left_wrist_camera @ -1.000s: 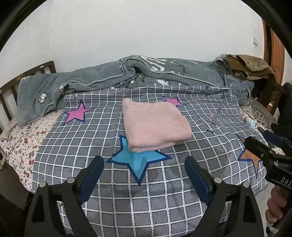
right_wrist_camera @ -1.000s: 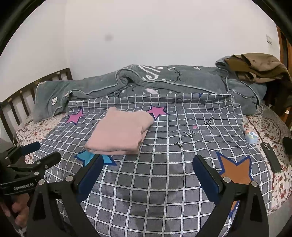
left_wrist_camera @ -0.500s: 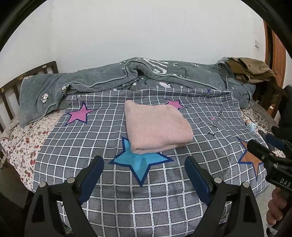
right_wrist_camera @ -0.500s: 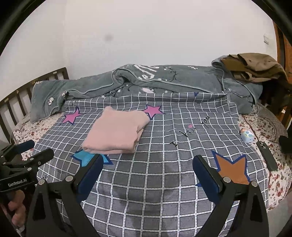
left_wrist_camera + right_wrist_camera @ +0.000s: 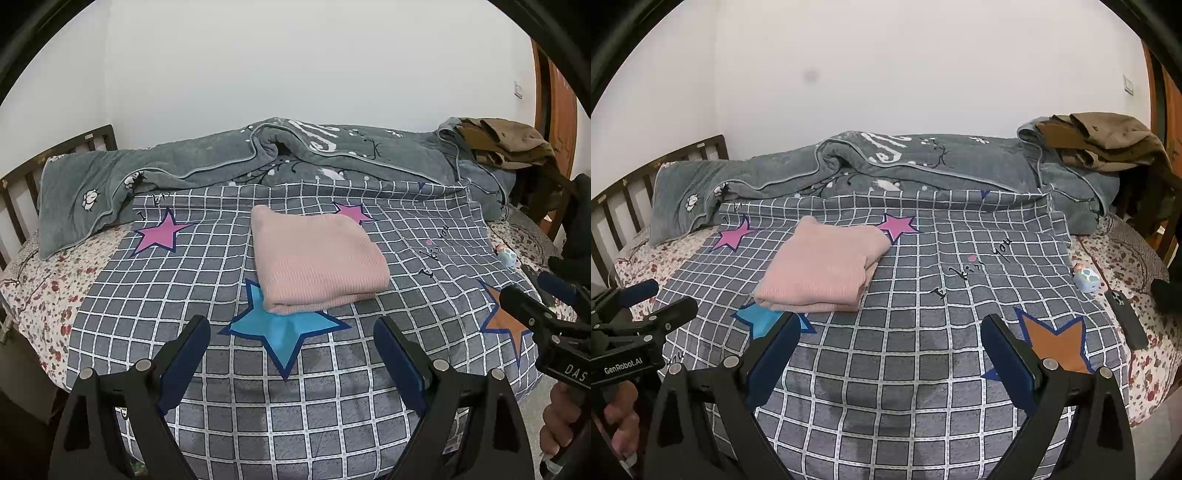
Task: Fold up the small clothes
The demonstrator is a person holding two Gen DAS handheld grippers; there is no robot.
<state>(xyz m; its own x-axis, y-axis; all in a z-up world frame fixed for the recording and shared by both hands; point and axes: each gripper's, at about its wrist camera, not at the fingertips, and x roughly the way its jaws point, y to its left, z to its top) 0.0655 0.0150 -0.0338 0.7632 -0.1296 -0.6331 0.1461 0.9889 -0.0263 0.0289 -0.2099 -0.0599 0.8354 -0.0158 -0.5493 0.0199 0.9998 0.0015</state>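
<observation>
A pink knitted garment [image 5: 317,258] lies folded into a neat rectangle on the grey checked sheet [image 5: 147,295], over a blue star; it also shows in the right wrist view [image 5: 823,267]. My left gripper [image 5: 291,347] is open and empty, held back from the garment above the sheet's near part. My right gripper [image 5: 890,347] is open and empty, to the right of the garment and apart from it. Each gripper shows at the edge of the other's view.
A rumpled grey quilt [image 5: 221,162] lies along the back of the bed, with brown clothes [image 5: 1108,140] piled at its right end. A small toy [image 5: 1087,277] and a black phone [image 5: 1126,321] lie at the bed's right edge. A wooden headboard [image 5: 620,206] stands at the left.
Both grippers have drawn back and risen a little from the bed, so the folded garment looks farther away. The garment has not moved. Both grippers stayed open.
</observation>
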